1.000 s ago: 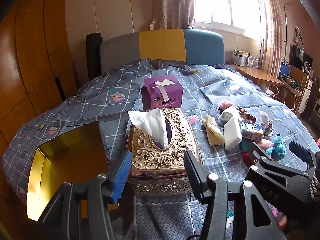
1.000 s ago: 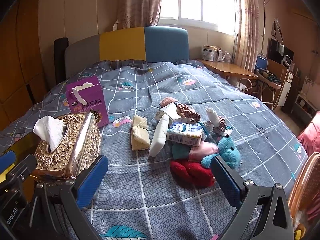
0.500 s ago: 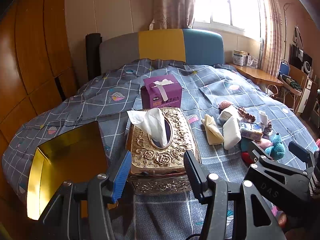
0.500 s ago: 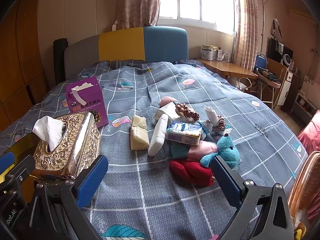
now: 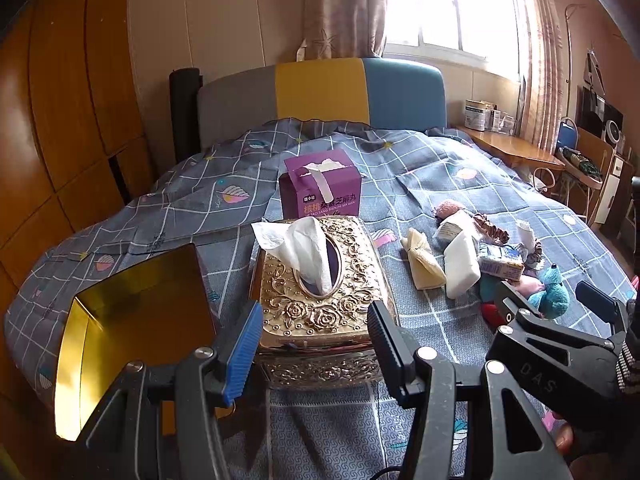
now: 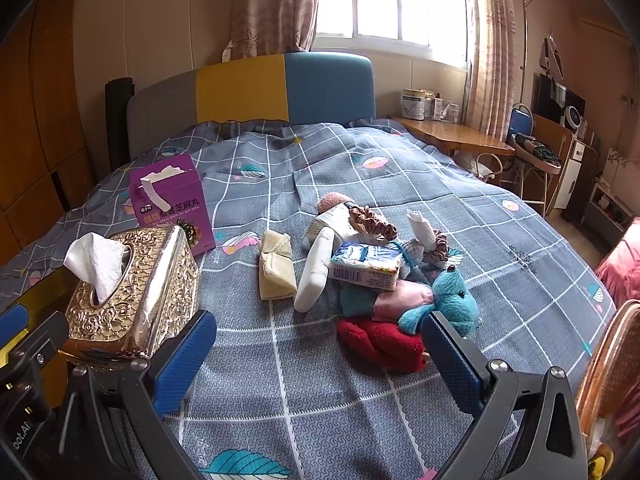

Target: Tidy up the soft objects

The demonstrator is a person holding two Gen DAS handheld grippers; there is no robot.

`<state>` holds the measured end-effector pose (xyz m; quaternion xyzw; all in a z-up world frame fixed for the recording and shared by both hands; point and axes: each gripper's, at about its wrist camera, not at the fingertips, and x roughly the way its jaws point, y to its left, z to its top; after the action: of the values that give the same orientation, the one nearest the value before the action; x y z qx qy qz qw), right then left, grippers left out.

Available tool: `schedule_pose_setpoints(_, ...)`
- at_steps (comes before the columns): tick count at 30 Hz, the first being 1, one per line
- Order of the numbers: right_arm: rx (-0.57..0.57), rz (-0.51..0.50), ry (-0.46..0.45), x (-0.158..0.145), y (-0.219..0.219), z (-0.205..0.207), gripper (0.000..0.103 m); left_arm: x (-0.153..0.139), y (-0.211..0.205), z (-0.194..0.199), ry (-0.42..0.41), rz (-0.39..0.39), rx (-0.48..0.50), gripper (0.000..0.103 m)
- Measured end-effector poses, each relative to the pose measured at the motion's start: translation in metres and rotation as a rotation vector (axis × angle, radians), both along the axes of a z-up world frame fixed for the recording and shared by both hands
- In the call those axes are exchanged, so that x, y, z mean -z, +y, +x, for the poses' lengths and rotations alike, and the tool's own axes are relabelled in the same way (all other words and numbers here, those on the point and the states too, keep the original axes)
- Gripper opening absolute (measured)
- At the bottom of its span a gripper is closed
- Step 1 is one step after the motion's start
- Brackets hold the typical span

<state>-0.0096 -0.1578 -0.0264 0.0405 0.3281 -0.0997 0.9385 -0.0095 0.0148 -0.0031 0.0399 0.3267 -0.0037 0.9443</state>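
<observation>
I held the left gripper (image 5: 314, 344) with its jaws apart and nothing between them, aimed down at the near end of the gold tissue box (image 5: 320, 292). A white tissue (image 5: 298, 246) stood out of the oval slot in the box top. An open gold tin (image 5: 132, 320) lay just beside the box on its left. Behind the box stood a purple carton (image 5: 320, 188) with a torn top.

I held the right gripper (image 6: 316, 360) with its jaws spread wide and empty, above bare bedspread (image 6: 460, 184). Just past its right finger lay the heap of soft objects. A red plush piece (image 6: 380, 340) was nearest. A blue plush toy (image 6: 452, 304) lay against a pink piece (image 6: 396, 296). A small tissue pack (image 6: 366, 266) rested on top of the heap. A white soft bar (image 6: 316, 272) leaned along the heap's left side. A beige folded cloth (image 6: 276, 270) lay apart from the heap, between it and the gold tissue box. A brown scrunchie (image 6: 372, 222) lay at the far side of the heap.

All items rested on the bed. The headboard (image 6: 280, 88) stood at the far end, below the window (image 6: 392, 0).
</observation>
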Motion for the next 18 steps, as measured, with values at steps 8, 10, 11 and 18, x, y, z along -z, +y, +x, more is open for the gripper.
schedule_pose_setpoints(8, 0.003, 0.003, -0.001, 0.0, -0.002, 0.0, 0.103, -0.001, -0.004, -0.001, -0.003, 0.005, 0.008, 0.055)
schedule_pose_setpoints(10, 0.006, 0.003, -0.002, 0.0, -0.003, 0.0, 0.103, -0.001, -0.005, -0.001, 0.0, 0.005, 0.014, 0.055)
schedule_pose_setpoints(11, 0.007, 0.004, -0.001, 0.0, -0.005, 0.0, 0.103, -0.001, -0.006, -0.002, 0.001, 0.005, 0.017, 0.055)
schedule_pose_setpoints(18, 0.053, 0.027, -0.01, -0.003, -0.03, 0.003, 0.103, -0.005, -0.017, 0.003, 0.024, -0.042, 0.131, 0.055)
